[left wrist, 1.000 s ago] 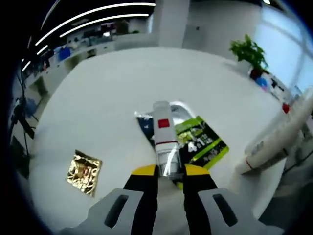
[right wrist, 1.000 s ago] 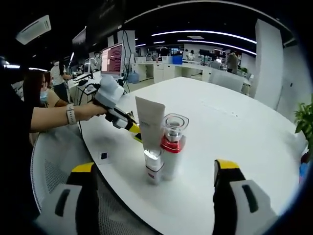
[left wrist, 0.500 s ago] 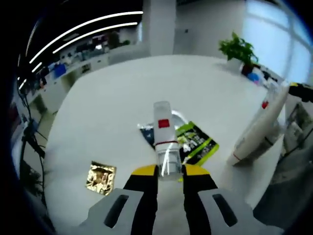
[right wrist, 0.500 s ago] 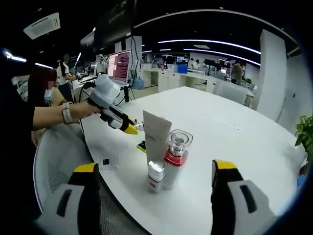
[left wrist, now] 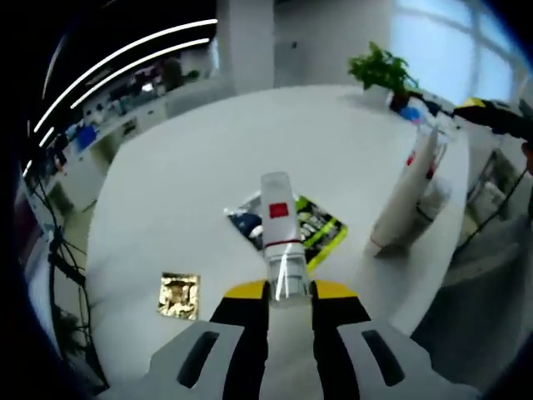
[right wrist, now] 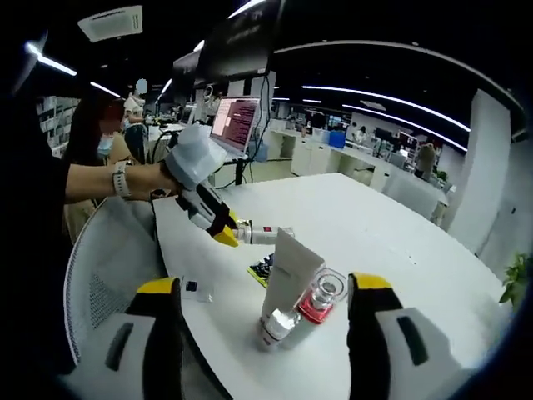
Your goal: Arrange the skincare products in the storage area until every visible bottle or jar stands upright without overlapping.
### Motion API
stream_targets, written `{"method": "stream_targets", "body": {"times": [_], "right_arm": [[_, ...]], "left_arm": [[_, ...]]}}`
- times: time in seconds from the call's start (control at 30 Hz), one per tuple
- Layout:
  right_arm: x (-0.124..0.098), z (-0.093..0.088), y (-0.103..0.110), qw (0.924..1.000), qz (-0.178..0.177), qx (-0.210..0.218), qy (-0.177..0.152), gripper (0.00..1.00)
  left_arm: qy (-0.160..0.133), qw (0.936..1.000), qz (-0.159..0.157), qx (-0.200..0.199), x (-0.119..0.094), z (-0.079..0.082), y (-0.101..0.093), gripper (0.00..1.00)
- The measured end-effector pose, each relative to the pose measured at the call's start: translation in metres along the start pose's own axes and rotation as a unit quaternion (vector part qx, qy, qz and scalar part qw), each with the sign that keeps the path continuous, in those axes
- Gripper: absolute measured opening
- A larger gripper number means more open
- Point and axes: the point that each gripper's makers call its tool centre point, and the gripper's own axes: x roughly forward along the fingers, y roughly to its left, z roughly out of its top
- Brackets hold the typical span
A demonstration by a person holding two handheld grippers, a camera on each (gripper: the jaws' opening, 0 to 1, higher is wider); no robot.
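My left gripper (left wrist: pixel 290 292) is shut on a small white bottle with a red square label (left wrist: pixel 278 223), held in the air above the white table (left wrist: pixel 183 158). In the right gripper view a person's hand carries this left gripper (right wrist: pixel 229 232), and the bottle (right wrist: pixel 266 234) sticks out level from it. A white tube (right wrist: pixel 290 275) stands on its cap, leaning against a bottle with a red collar and clear cap (right wrist: pixel 320 297). My right gripper (right wrist: pixel 264 286) is open wide, drawn back from that pair. The tube (left wrist: pixel 405 196) also appears at the right of the left gripper view.
Green and dark sachets (left wrist: pixel 310 229) lie flat on the table under the held bottle, and a gold sachet (left wrist: pixel 179 294) lies nearer the edge. A small clear packet (right wrist: pixel 197 287) rests by the table rim. A potted plant (left wrist: pixel 379 71) stands at the far side. A mesh chair (right wrist: pixel 108 275) is beside the table.
The left gripper has risen higher above the table with the white bottle still in it. The right gripper has pulled back and tilted, so the tube and bottle look smaller.
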Motion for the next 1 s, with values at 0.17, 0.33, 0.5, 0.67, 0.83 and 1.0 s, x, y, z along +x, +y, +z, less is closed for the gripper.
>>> {"method": "stream_targets", "body": {"times": [0.17,0.33,0.5,0.67,0.83,1.0], "right_arm": [[0.014,0.001,0.029,0.9982,0.051,-0.03,0.007,0.71],[0.03,-0.005,0.051,0.9951,0.091,-0.038,0.014,0.66],[0.047,-0.017,0.066,0.9908,0.118,-0.058,0.03,0.66],[0.059,-0.03,0.072,0.9874,0.13,-0.075,0.051,0.62],[0.07,-0.038,0.077,0.984,0.141,-0.088,0.065,0.58],[0.08,-0.04,0.079,0.9802,0.141,-0.12,0.07,0.51]], "left_arm": [[0.008,0.9999,0.001,0.012,-0.004,-0.008,0.0,0.14],[0.024,0.9994,-0.012,0.021,-0.009,-0.019,-0.007,0.14],[0.052,0.9971,-0.034,0.043,-0.013,-0.031,-0.02,0.14],[0.071,0.9939,-0.062,0.058,-0.018,-0.039,-0.032,0.14],[0.102,0.987,-0.08,0.094,-0.027,-0.048,-0.043,0.14],[0.127,0.9792,-0.095,0.127,-0.034,-0.052,-0.053,0.14]]}}
